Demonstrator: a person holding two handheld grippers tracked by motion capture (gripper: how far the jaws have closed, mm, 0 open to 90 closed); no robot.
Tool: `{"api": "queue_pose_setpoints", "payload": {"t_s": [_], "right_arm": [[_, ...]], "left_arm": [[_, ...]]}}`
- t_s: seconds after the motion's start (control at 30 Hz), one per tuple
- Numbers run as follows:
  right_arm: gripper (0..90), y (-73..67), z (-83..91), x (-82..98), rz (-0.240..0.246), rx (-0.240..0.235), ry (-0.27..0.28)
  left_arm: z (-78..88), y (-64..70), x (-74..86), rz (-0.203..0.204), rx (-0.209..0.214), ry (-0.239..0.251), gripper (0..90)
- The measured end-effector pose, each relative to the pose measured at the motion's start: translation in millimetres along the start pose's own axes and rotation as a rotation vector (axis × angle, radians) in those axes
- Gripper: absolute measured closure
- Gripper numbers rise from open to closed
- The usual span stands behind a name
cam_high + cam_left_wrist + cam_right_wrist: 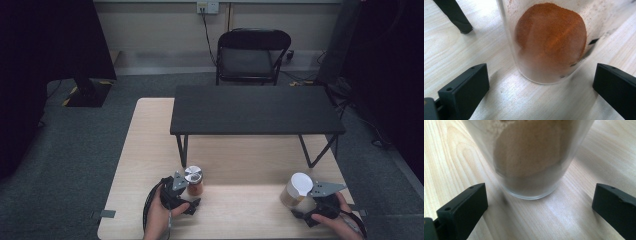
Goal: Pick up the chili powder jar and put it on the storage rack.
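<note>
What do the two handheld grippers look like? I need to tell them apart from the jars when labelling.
Both are black. The left gripper and right gripper each carry a grey three-cornered plate on top. A black cable trails from the left one and loops beside the hand. Up close, the jaws are chunky matt black blocks with small holes near the tips. No sleeves are visible on the forearms.

You've got a light wood table [150, 150] on grey carpet [75, 150], a low black bench [255, 115] on it at 12 o'clock, a folding chair [252, 55] behind, dark curtains at 10 and 2.
</note>
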State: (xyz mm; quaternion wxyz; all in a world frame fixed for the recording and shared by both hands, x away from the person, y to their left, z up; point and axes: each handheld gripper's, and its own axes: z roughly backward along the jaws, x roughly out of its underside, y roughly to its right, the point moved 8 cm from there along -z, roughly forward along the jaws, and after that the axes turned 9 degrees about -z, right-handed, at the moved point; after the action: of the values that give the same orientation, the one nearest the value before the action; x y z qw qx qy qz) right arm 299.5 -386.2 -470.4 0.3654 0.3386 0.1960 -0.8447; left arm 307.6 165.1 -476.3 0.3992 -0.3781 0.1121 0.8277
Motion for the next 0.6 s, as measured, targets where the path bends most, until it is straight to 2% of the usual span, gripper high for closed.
{"api": "queue_pose_setpoints", "payload": {"t_s": [0.37,0.47,0.6], "right_arm": [[0.0,-0.2,-0.2,-0.1,-0.002,0.002,0.001],[0.0,-0.2,-0.3,-0.1,-0.002,0.002,0.001],[0.0,-0.2,-0.3,-0.1,-0.002,0.002,0.001]], "left_arm": [[-0.6,0.3,-1.6,0.002,-0.001,-0.004,0.7],[-1.1,-0.1,-1.9,0.025,0.004,0.006,0.9],[-0.3,-0.7,-2.5,0.031,0.006,0.011,2.1]]}}
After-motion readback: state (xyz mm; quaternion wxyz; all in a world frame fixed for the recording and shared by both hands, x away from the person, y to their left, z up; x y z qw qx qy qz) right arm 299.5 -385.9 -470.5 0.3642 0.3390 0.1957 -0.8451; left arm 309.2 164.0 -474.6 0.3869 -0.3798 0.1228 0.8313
